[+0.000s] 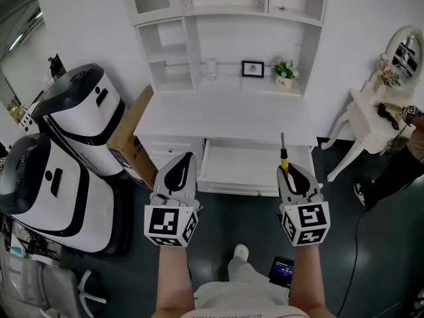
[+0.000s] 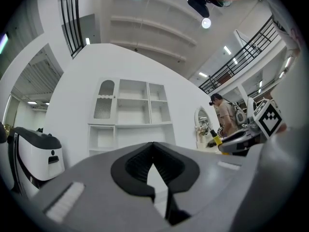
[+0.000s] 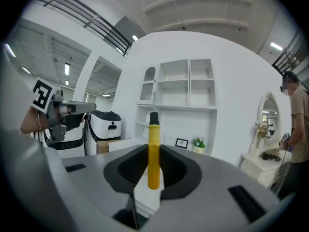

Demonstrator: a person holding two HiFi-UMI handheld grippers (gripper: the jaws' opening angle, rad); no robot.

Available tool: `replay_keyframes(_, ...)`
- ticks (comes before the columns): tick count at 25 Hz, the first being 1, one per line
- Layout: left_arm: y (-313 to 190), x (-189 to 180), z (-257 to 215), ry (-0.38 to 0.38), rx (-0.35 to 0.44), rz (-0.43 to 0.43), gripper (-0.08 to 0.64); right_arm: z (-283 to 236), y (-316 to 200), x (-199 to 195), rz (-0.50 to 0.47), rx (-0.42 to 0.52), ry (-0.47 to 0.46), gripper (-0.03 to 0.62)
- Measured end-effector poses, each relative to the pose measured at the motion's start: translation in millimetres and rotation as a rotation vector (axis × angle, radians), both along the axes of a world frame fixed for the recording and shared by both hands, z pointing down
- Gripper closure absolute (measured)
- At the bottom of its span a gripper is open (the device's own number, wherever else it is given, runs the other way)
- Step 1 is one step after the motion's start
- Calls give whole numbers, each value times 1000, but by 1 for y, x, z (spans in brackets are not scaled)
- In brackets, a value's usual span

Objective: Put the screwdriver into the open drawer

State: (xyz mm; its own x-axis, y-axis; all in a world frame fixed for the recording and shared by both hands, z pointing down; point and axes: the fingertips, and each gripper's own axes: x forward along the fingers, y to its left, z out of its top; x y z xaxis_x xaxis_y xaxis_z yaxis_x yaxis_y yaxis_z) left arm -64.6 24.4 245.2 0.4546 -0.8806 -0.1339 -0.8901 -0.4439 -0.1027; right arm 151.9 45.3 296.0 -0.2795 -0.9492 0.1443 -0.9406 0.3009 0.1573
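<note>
The screwdriver (image 1: 284, 156) has a yellow handle and a thin metal shaft that points away from me. My right gripper (image 1: 290, 172) is shut on its handle; in the right gripper view the screwdriver (image 3: 153, 139) stands upright between the pads of that gripper (image 3: 153, 154). The open drawer (image 1: 233, 172) juts from the front of the white desk (image 1: 225, 114), just beyond both grippers, and looks bare inside. My left gripper (image 1: 177, 172) is level with the right one, in front of the drawer's left corner. Seen from its own camera, the left gripper (image 2: 153, 147) is shut on nothing.
Two white and black machines (image 1: 79, 111) (image 1: 46, 191) and a cardboard box (image 1: 129, 144) stand left of the desk. A jar (image 1: 211, 68), a picture frame (image 1: 252, 69) and a small plant (image 1: 285, 71) line the desk's back. A white dressing table (image 1: 374, 121) and a person (image 1: 404, 158) are at the right.
</note>
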Motion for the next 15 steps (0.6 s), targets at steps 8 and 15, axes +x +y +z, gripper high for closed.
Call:
replay_keyframes(8,-75,25,-6,47,-15,-21,551,-4,-82,29,-29,-5,-33,512)
replay_keyframes(15,-111,28,-1,62,-26,-55,551,7,-123,31,-66,-30,-57,512)
